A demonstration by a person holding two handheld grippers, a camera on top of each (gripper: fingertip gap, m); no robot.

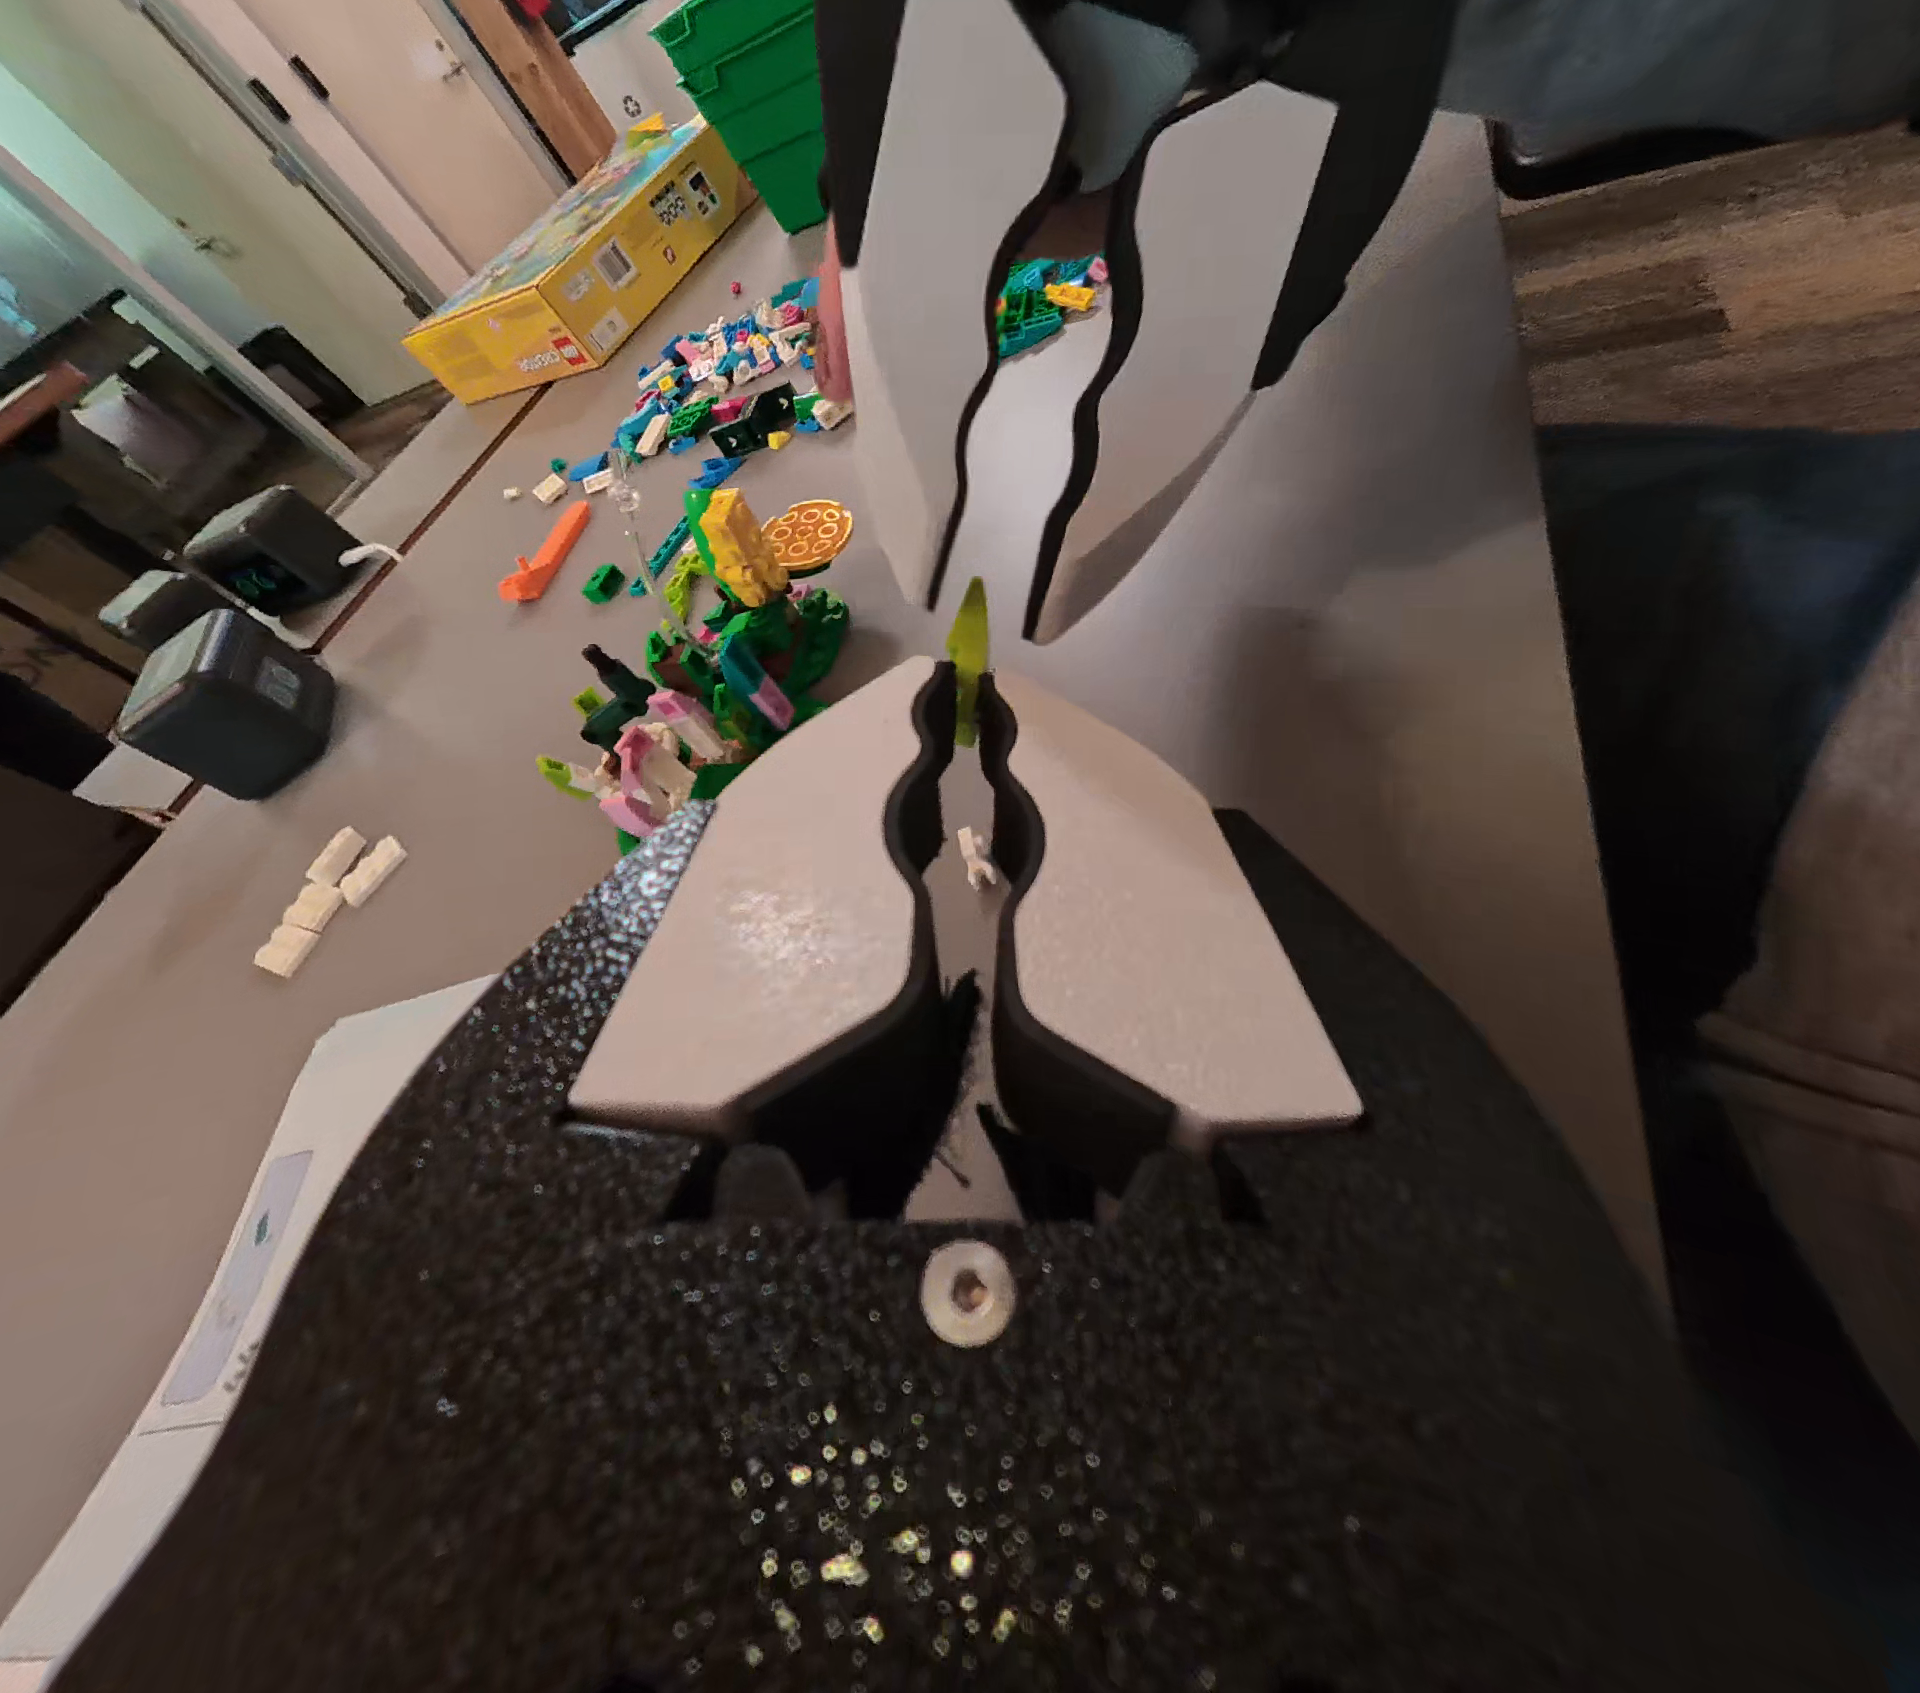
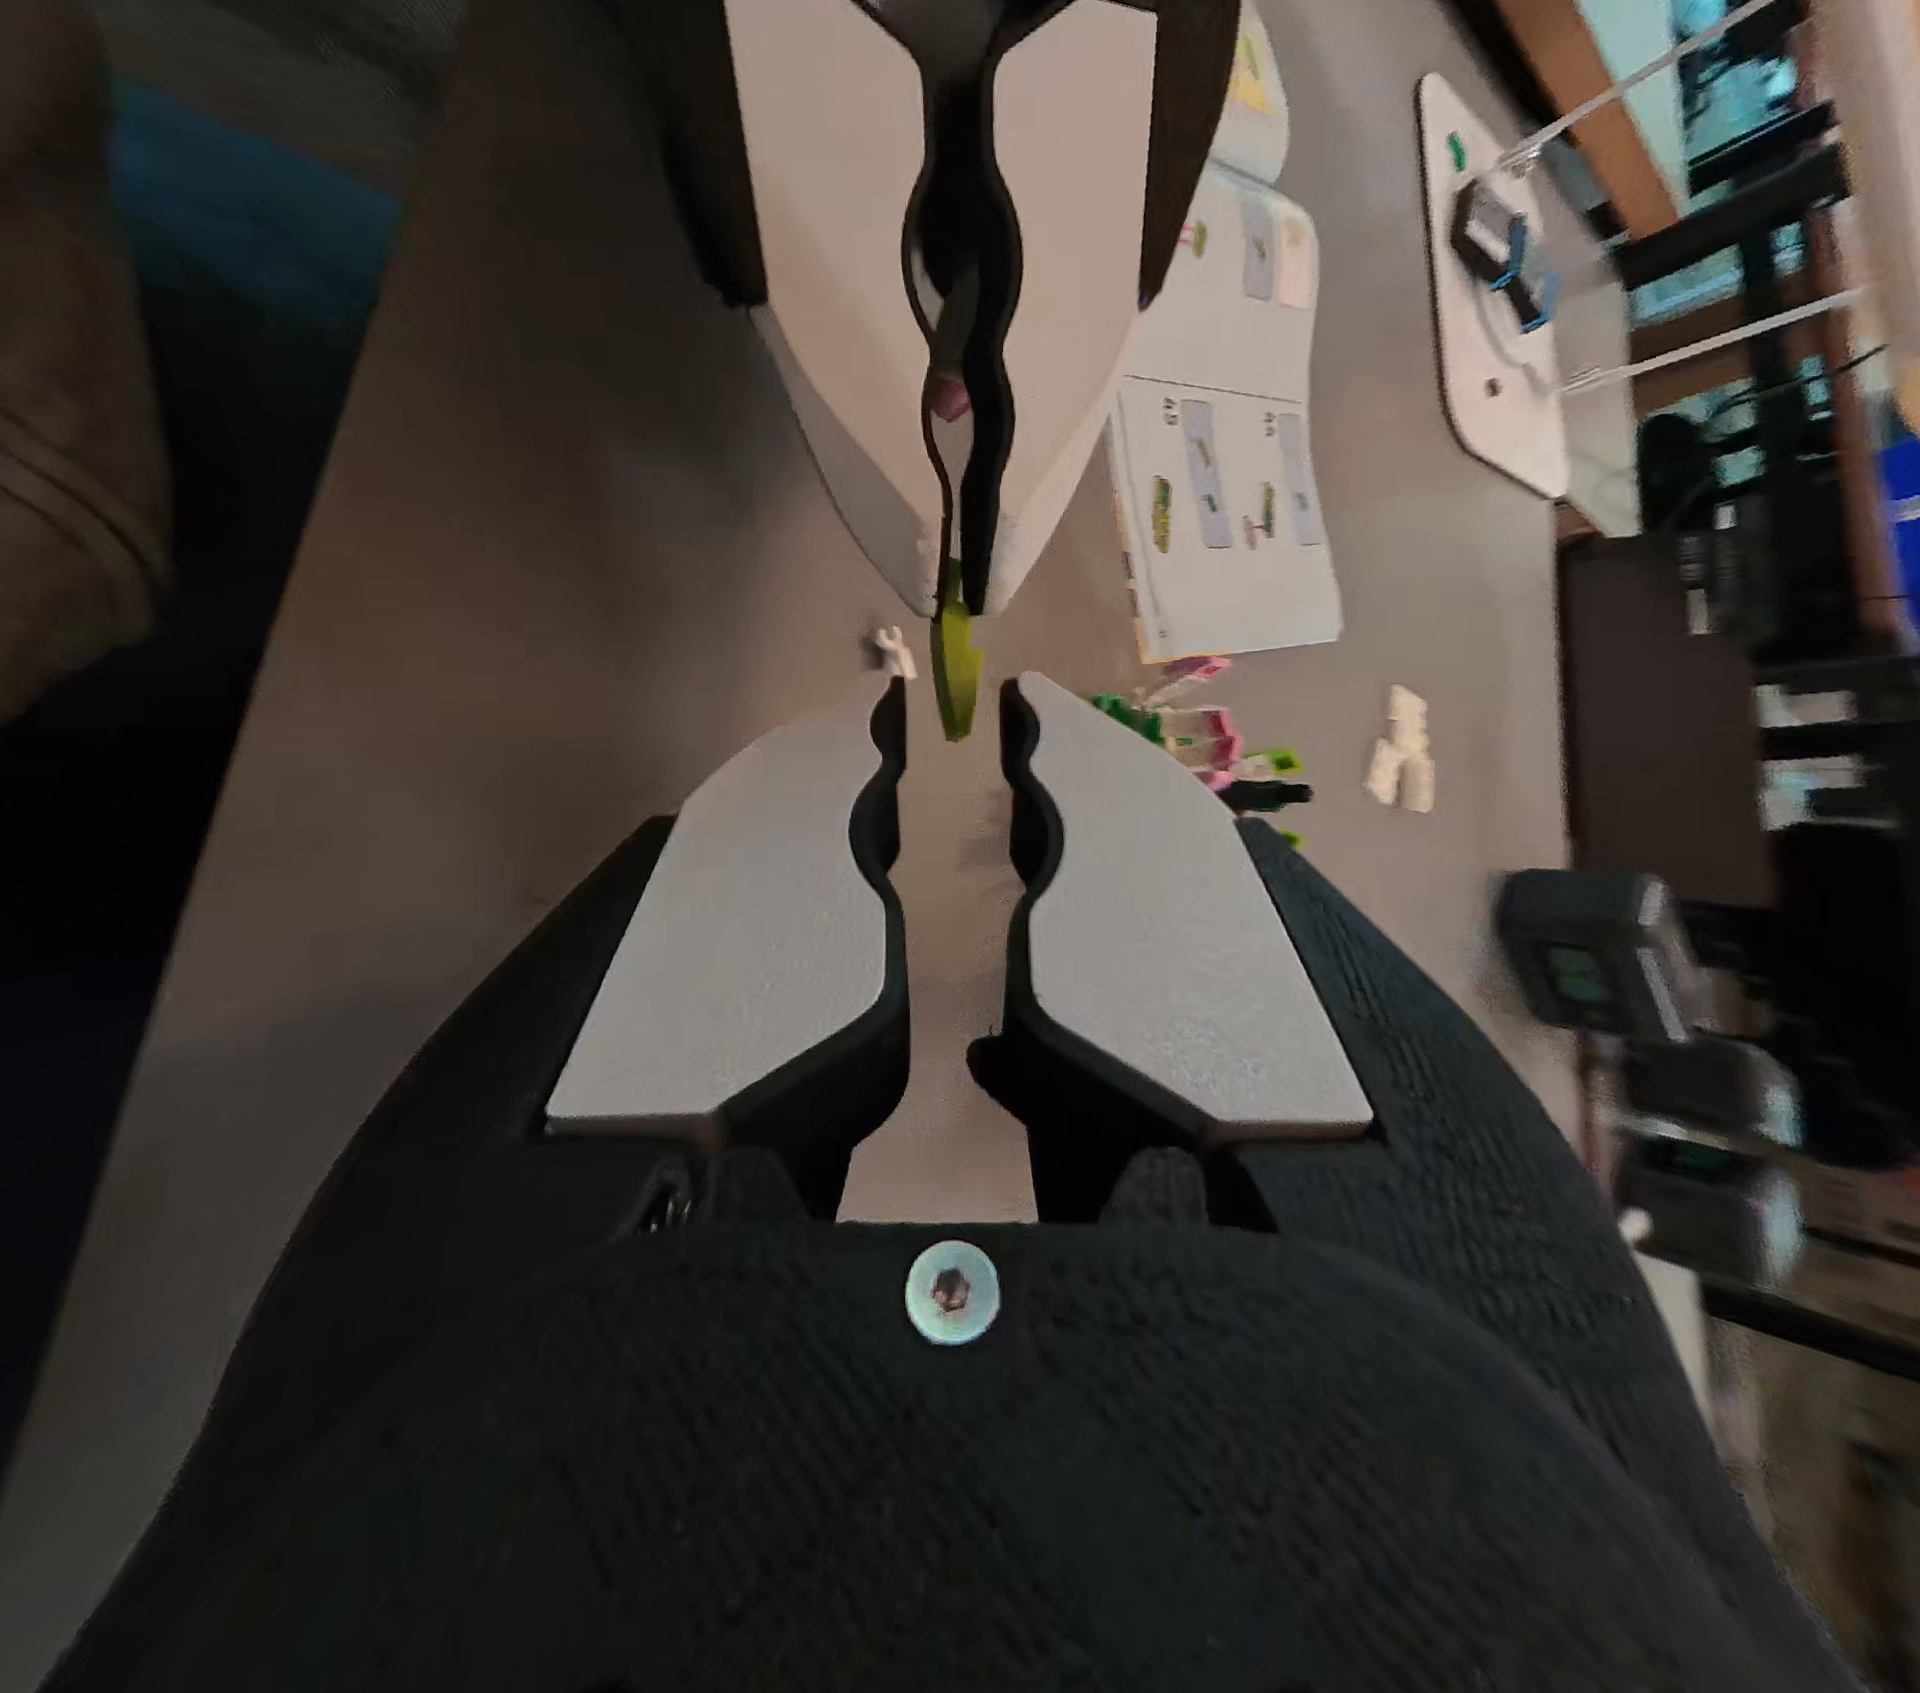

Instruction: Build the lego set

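My left gripper [image 1: 966, 693] is shut on a small lime-green leaf piece [image 1: 972, 641] and holds it above the grey table [image 1: 468, 708]. The leaf's pointed end sticks out past the fingertips. My right gripper [image 1: 987, 620] comes in from the opposite side, open, with its fingertips on either side of the leaf's tip. In the right wrist view the leaf piece [image 2: 956, 687] hangs from the left gripper [image 2: 961, 604], between the open tips of my right gripper [image 2: 956, 698]. The partly built green and pink model [image 1: 727, 667] stands on the table to the left.
Loose bricks [image 1: 727, 386] lie beyond the model, with an orange piece [image 1: 545, 552], a yellow box [image 1: 582, 293] and green bins [image 1: 748, 74]. White bricks [image 1: 322, 895] and black devices [image 1: 229, 708] sit left. A tiny white piece [image 2: 894, 651] lies under the grippers. The instruction booklet [image 2: 1226, 500] lies nearby. Both grippers' tips are close together, under 4 cm apart.
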